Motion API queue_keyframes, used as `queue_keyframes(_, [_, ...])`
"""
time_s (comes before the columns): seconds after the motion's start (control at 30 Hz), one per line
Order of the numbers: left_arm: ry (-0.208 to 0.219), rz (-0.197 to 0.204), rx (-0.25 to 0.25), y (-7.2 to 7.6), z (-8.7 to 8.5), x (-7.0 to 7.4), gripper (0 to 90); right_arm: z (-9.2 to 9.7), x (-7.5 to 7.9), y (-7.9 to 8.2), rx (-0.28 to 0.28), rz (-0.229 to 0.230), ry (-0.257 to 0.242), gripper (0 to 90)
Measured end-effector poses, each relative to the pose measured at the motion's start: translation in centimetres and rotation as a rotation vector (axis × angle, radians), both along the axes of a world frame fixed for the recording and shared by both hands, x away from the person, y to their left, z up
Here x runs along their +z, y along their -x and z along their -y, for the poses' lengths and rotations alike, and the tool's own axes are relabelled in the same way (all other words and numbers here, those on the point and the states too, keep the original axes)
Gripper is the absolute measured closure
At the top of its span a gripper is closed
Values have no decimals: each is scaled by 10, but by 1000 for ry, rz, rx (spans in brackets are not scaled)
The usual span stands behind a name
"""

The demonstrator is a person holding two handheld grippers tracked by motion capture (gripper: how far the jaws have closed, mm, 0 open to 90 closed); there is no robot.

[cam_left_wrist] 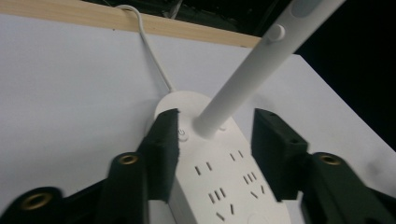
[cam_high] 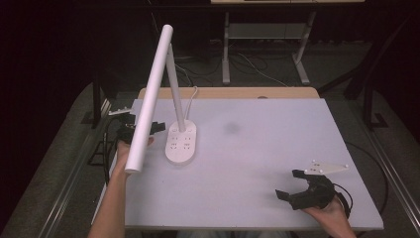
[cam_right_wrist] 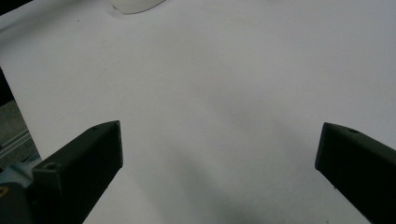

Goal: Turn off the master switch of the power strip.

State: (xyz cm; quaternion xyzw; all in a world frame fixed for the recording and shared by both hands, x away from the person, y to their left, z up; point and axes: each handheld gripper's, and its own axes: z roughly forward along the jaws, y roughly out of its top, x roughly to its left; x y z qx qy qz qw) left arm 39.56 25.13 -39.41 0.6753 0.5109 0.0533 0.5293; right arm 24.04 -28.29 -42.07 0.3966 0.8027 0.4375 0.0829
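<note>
Left tongs [cam_left_wrist: 215, 154] straddle lamp base [cam_left_wrist: 219, 177], spread wide

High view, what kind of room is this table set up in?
Probably a lab or workshop set up for recording. A white board lies on a wooden table as a plain work surface, loose cables run across the floor past bare desk legs, and the surroundings are kept dark.

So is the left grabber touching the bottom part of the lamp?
Cannot tell. In the left gripper view the left gripper has its open jaws on either side of the lamp base, very close, but no clear contact or gap shows.
</note>
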Motion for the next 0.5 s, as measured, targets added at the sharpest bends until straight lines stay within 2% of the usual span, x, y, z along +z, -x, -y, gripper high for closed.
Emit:
queue_keyframes(0.07, [12,9,-2,5,-1,0,403,0,0,0,-1,3,-1,1])
queue_keyframes(0.1, [14,15,-6,8,-1,-1,323,1,0,0,1,9,0,1])
queue_keyframes(0.2, [14,27,-28,17,-2,-1,241,1,1,0,-2,6,-2,1])
queue_keyframes(0.23, [26,36,-36,23,-1,0,221,1,0,0,-2,6,-2,1])
queue_keyframes(0.27, [26,36,-36,23,-1,0,204,1,0,0,-2,6,-2,1])
queue_keyframes(0.4, [3,53,-57,33,0,3,164,1,1,1,-2,6,-4,1])
queue_keyframes(0.5, [5,64,-71,40,3,6,128,1,1,1,0,8,-5,1])
